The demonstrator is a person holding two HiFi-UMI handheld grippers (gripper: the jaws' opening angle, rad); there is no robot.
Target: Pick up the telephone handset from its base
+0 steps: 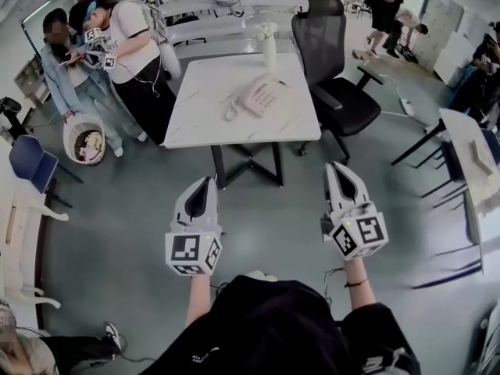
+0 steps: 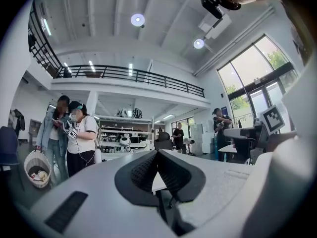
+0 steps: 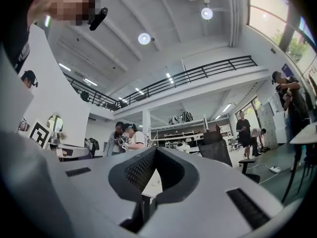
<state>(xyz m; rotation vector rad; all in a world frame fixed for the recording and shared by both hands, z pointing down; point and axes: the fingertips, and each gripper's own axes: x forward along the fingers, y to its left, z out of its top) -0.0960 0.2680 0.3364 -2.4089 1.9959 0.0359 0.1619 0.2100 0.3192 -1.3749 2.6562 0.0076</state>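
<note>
A cream telephone (image 1: 262,96) sits on the white marble-look table (image 1: 203,116) ahead of me, its handset lying on the base and a coiled cord hanging off its left side. Both grippers are held low, well short of the table's near edge and apart from the phone. My left gripper (image 1: 205,181) has its jaws together with nothing between them; in the left gripper view the left gripper (image 2: 157,151) shows dark pads meeting at the tip. My right gripper (image 1: 337,167) is likewise shut and empty, and the right gripper (image 3: 155,149) aims slightly upward.
A black office chair (image 1: 332,61) stands at the table's right side. A white bottle (image 1: 269,44) is at the table's far edge. Two people (image 1: 129,53) stand at the left by a waste basket (image 1: 83,139). Another desk (image 1: 469,155) is at the right.
</note>
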